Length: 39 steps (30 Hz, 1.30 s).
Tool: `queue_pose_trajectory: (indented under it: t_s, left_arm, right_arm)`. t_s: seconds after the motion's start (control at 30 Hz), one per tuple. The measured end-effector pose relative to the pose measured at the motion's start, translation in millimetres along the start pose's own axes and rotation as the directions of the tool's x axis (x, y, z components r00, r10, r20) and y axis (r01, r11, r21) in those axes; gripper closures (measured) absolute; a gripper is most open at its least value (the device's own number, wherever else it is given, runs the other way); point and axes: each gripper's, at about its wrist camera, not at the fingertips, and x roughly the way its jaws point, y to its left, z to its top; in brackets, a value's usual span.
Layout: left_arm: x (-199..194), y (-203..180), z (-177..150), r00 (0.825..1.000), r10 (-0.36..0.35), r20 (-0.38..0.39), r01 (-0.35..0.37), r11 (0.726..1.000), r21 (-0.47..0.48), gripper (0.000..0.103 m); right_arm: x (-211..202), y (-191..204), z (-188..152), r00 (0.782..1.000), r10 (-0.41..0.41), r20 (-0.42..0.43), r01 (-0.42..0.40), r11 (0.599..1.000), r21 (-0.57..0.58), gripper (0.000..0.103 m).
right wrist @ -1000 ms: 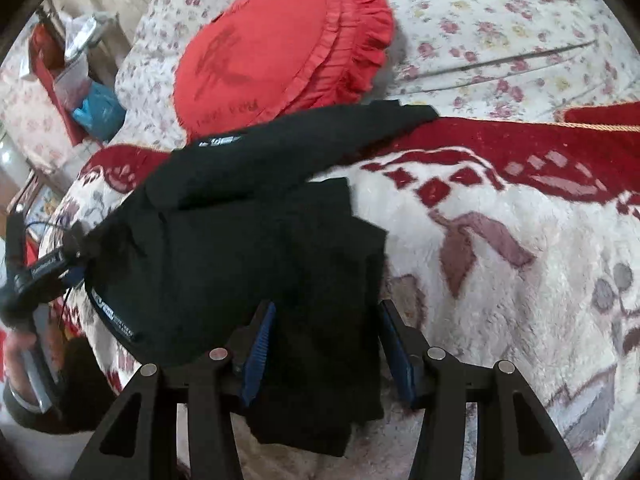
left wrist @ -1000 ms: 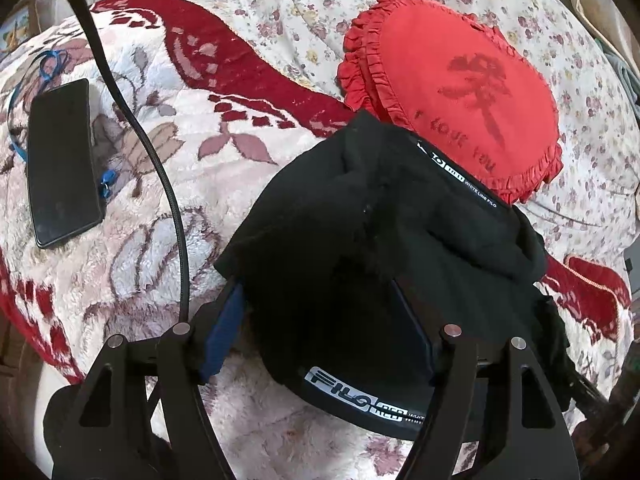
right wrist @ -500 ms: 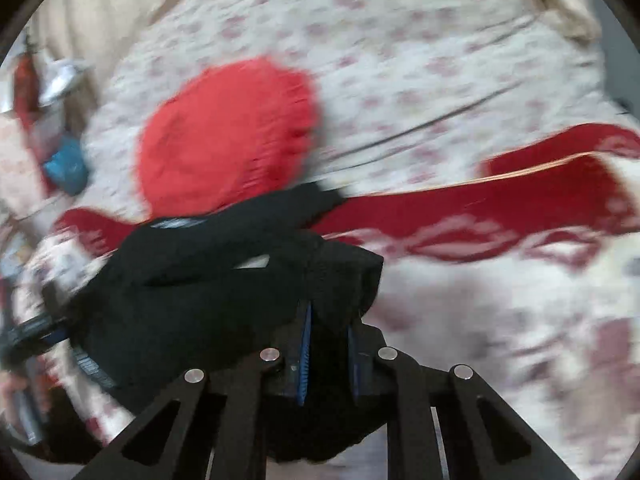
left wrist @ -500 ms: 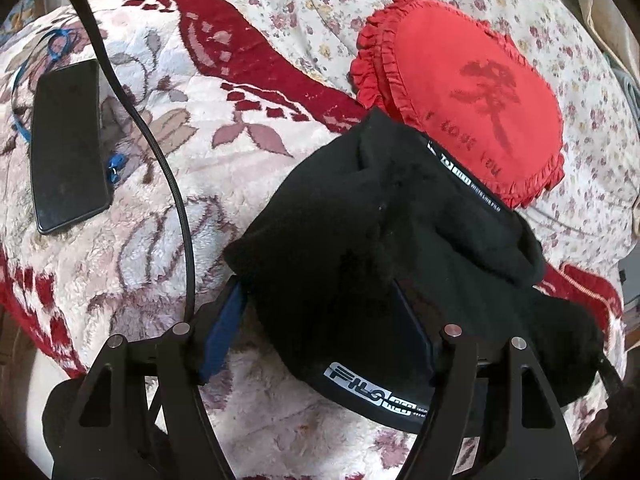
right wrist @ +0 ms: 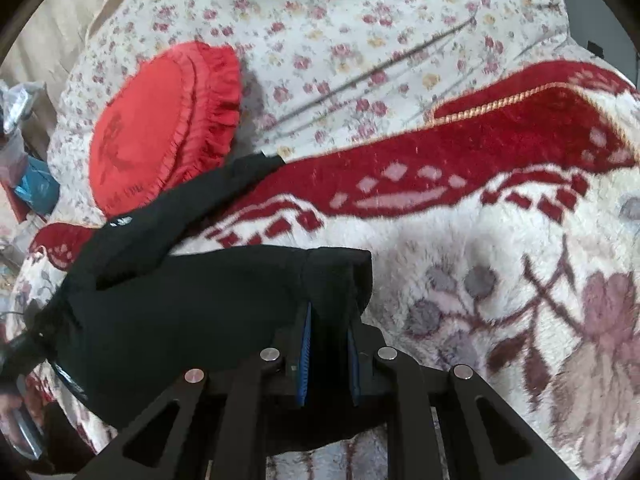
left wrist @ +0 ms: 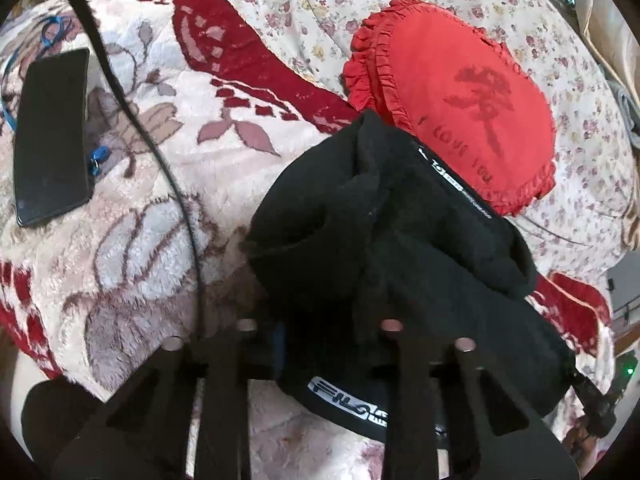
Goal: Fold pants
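Observation:
The black pants point(left wrist: 384, 248) lie bunched on a plush red and white blanket, with a white logo on the waistband at the near edge. My left gripper point(left wrist: 320, 344) is closed on the waistband end; the cloth covers its fingertips. In the right wrist view the pants point(right wrist: 192, 312) stretch from the left to my right gripper point(right wrist: 328, 344), which is shut on a thick fold of the cloth and holds it lifted above the blanket. One leg trails back toward the red cushion point(right wrist: 160, 128).
A red frilled round cushion point(left wrist: 460, 104) lies just behind the pants on a floral sheet point(right wrist: 360, 40). A black phone point(left wrist: 52, 132) and a black cable point(left wrist: 160, 152) lie on the blanket point(left wrist: 140, 220) to the left. Clutter stands beyond the bed's left edge.
My right gripper closed on a fold of the pants and lifted it. My left gripper narrowed onto the waistband, and the cloth bunched up between the two.

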Motion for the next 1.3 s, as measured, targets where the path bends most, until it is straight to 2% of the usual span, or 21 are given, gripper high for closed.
queue_pose_trajectory:
  t_s: [0.2,0.43,0.53,0.6,0.63,0.7,0.73,0.83,0.87,0.9,1.0,1.03,1.1,1.23,1.3]
  left_arm:
    - [-39,2,0,0.998,-0.012,0.055,0.01,0.999,0.038,0.092]
    - [-50,14,-13,1.0,-0.009,0.021,0.008,0.999,0.04,0.092]
    - [-48,21,-20,1.0,0.021,0.022,-0.022,0.999,0.041,0.092]
    - [-41,26,-23,1.0,0.021,0.007,-0.021,1.0,0.023,0.092]
    - [-38,28,-24,1.0,0.023,0.002,-0.023,1.0,0.017,0.091]
    - [-34,30,-25,0.999,0.047,-0.01,-0.047,0.999,0.011,0.088]
    - [-34,31,-25,0.998,0.053,-0.013,-0.053,0.999,0.007,0.084]
    - [-45,34,-23,0.998,0.065,-0.011,-0.065,0.998,0.011,0.067]
    - [-48,35,-22,0.998,0.069,-0.007,-0.069,0.998,0.012,0.059]
    - [-55,36,-20,0.998,0.068,0.005,-0.068,0.998,0.012,0.058]
    - [-78,32,-13,0.993,0.099,0.061,-0.102,0.994,0.04,0.058]
    - [-83,31,-10,0.992,0.101,0.075,-0.105,0.993,0.048,0.055]
    - [-93,27,-5,0.993,0.08,0.091,-0.085,0.994,0.062,0.038]
    - [-89,14,-2,0.995,0.048,0.088,-0.055,0.995,0.08,0.038]
    - [-79,5,-1,0.996,0.048,0.076,-0.055,0.994,0.096,0.038]
  right_arm:
    - [-23,15,2,0.999,0.018,0.036,-0.017,1.0,-0.021,0.089]
    - [-47,18,1,0.996,0.07,0.052,-0.069,0.997,-0.021,0.089]
    - [-38,14,-2,0.999,0.046,0.02,-0.045,0.999,-0.017,0.089]
    - [-18,10,-8,0.999,0.016,-0.047,-0.016,1.0,-0.017,0.089]
    - [-5,9,-11,0.997,-0.025,-0.08,0.023,0.999,-0.025,0.089]
    - [11,6,-17,0.989,-0.056,-0.134,0.053,0.998,-0.025,0.086]
    - [12,4,-17,0.989,-0.052,-0.14,0.051,0.999,-0.016,0.08]
    - [-2,4,-12,0.99,-0.106,-0.091,0.104,0.994,-0.022,0.063]
    - [-6,4,-10,0.989,-0.124,-0.078,0.122,0.992,-0.026,0.062]
    - [-11,4,-6,0.988,-0.138,-0.067,0.136,0.99,-0.03,0.062]
    - [-25,12,6,0.995,-0.087,-0.04,0.085,0.995,-0.047,0.062]
    - [-29,22,9,0.999,-0.044,-0.031,0.042,0.997,-0.063,0.062]
    - [-30,43,11,0.999,0.042,-0.025,-0.044,0.995,-0.087,0.06]
    - [-8,91,20,0.972,0.227,-0.065,-0.234,0.964,-0.129,0.059]
    - [3,121,27,0.967,0.242,-0.076,-0.253,0.946,-0.202,0.059]
